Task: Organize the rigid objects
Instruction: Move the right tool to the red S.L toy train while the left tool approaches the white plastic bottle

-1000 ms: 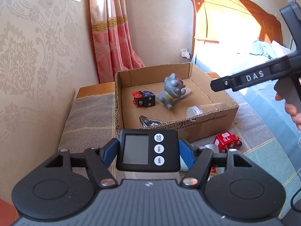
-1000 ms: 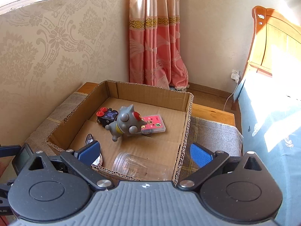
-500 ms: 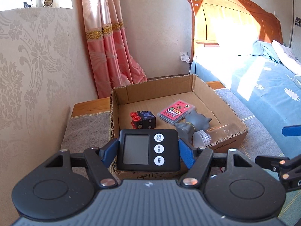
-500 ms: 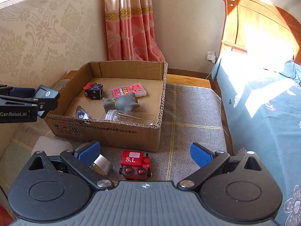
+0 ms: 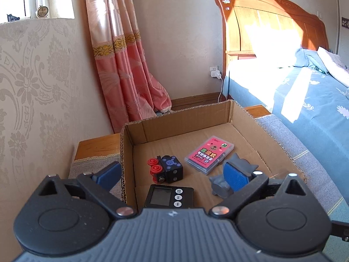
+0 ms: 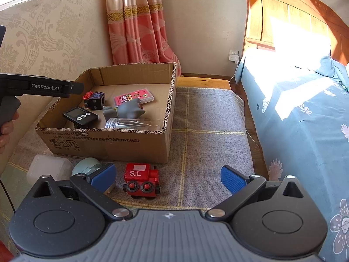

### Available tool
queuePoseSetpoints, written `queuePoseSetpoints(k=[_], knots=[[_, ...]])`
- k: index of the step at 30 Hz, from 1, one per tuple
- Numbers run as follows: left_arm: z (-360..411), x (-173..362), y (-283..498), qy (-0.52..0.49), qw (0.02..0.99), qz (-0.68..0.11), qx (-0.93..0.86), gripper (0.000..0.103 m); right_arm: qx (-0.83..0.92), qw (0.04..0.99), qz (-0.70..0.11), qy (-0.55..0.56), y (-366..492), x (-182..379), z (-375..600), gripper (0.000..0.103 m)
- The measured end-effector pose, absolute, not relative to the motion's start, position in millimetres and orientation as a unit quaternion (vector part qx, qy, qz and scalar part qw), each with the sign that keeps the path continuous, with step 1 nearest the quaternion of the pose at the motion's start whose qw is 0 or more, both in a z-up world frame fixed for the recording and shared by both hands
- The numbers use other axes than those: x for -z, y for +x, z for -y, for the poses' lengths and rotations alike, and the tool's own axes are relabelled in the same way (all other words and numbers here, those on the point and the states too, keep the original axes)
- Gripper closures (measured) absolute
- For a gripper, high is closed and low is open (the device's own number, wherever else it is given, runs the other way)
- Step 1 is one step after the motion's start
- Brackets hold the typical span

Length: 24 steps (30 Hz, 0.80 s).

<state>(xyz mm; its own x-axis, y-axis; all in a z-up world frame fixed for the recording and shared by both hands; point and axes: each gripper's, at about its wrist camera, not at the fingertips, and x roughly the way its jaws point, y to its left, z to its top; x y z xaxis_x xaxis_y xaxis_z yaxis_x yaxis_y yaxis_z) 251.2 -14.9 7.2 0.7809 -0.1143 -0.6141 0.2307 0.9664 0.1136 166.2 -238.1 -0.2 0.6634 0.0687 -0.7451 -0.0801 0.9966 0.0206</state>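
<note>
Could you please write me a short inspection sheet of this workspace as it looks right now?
Surface: grey woven mat with yellow lines, bare beside the box.
Job's things: cardboard box holds the black timer, pink card case, grey figurine, black block toy and a clear jar on its side. Red train, white container and pale green item lie on the mat outside.
Clutter: nothing seen.
Grippers: left gripper open above the box; right gripper open over the train.
Cables: white charger lead at the wall socket.
Surroundings: bed, pink curtain.
</note>
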Motion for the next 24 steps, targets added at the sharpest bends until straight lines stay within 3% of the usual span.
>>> queuePoseSetpoints(k=[11, 24], knots=[[-7, -2, 196, 0.064, 0.940, -0.330, 0.059, 0.001, -0.037, 0.910, -0.414, -0.006, 159, 11, 236, 0.000], [-33, 51, 133, 0.023, 0.925, -0.378, 0.037, 0.001, -0.057, 0.897, -0.436, -0.035, 152, 57, 224, 0.000]])
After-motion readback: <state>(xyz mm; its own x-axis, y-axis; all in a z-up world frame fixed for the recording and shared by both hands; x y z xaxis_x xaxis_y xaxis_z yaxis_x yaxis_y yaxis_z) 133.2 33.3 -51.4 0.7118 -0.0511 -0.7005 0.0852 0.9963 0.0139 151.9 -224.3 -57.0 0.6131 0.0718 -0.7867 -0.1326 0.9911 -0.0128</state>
